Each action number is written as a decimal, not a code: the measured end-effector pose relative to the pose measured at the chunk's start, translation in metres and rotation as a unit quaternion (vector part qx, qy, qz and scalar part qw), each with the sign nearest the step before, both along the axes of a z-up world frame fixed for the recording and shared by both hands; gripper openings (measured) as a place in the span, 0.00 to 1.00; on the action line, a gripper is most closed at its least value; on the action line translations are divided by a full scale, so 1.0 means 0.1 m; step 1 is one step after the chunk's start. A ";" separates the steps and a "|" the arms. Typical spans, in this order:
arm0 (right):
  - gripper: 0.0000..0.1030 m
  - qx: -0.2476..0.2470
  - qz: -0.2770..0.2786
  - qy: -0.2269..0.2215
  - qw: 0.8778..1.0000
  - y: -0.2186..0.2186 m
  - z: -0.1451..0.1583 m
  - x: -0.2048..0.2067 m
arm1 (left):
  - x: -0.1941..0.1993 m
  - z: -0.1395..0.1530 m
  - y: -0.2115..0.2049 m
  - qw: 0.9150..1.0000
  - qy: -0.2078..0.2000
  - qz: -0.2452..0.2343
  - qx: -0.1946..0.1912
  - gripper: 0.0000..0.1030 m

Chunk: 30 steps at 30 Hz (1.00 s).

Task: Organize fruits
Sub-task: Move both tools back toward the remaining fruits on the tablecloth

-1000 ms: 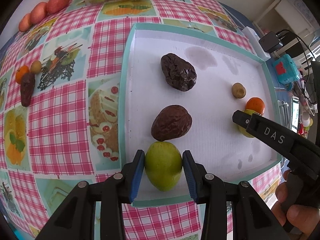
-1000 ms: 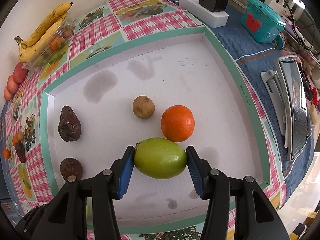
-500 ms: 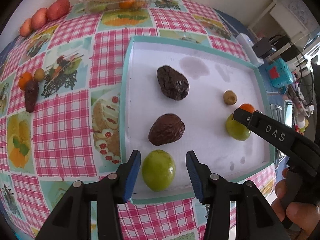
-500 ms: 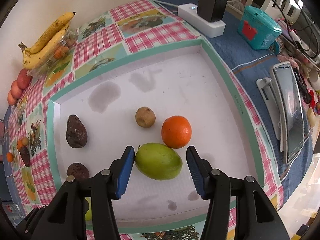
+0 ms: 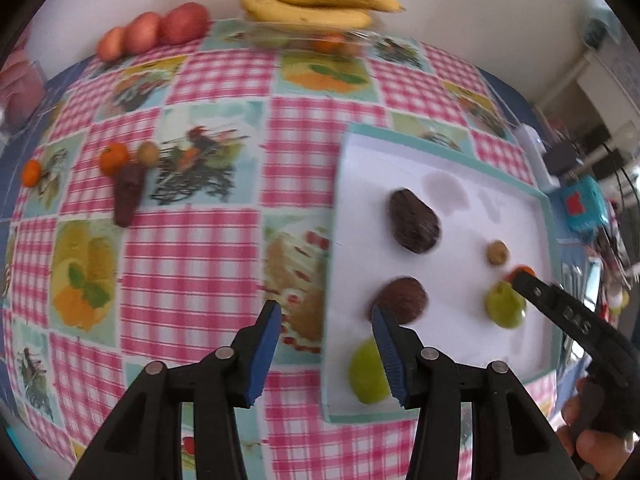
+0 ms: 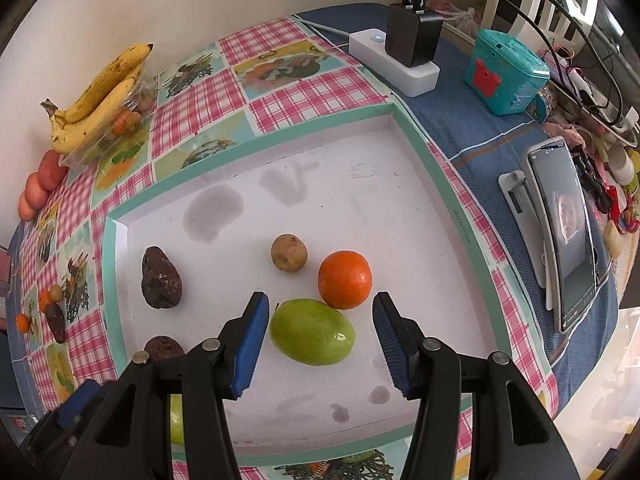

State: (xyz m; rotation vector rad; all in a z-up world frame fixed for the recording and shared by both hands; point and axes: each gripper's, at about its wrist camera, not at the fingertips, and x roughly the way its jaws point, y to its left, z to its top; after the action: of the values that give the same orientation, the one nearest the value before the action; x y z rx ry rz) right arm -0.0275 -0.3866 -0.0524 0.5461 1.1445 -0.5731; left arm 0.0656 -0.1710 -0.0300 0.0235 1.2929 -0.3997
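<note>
My left gripper is open and holds nothing, hovering over the tray's left rim. A green fruit lies in the tray's near left corner, partly behind my right finger. Two dark avocados lie beyond it. My right gripper is open above a second green fruit; its pads do not touch it. An orange rests against that fruit, with a small brown fruit beside it. On the cloth lie an orange, a small brown fruit, a dark avocado and a small orange.
Bananas sit on a clear plastic box at the far edge, with red fruits to their left. Right of the tray stand a power strip with charger, a teal box and a propped phone.
My left gripper let go of the green fruit, rose and swung left over the tray's edge. My right gripper drew back slightly from its green fruit, which stays on the tray.
</note>
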 end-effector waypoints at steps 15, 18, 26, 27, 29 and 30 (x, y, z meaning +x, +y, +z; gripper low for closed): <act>0.77 -0.018 0.024 -0.016 0.999 0.07 0.07 0.05 | 0.17 -0.08 0.28 0.996 -0.022 0.078 0.046 0.80; 0.86 -0.020 0.027 -0.024 0.999 0.08 0.09 0.05 | 0.17 -0.08 0.30 0.995 -0.028 0.083 0.054 0.89; 0.87 -0.017 0.033 -0.032 0.999 0.09 0.09 0.06 | 0.18 -0.06 0.31 0.993 -0.044 0.086 0.065 0.96; 0.87 -0.015 0.035 -0.034 0.999 0.09 0.09 0.07 | 0.18 -0.05 0.30 0.993 -0.050 0.084 0.067 0.96; 0.87 -0.016 0.040 -0.036 0.998 0.11 0.10 0.08 | 0.18 -0.03 0.30 0.992 -0.060 0.084 0.072 1.00; 0.87 -0.019 0.043 -0.035 0.998 0.13 0.11 0.09 | 0.17 -0.02 0.30 0.991 -0.067 0.083 0.074 1.00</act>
State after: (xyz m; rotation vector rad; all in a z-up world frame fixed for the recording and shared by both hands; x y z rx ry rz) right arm -0.0182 -0.3740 -0.0417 0.4783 1.0837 -0.4961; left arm 0.0830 -0.1408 -0.0322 0.0655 1.1787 -0.1559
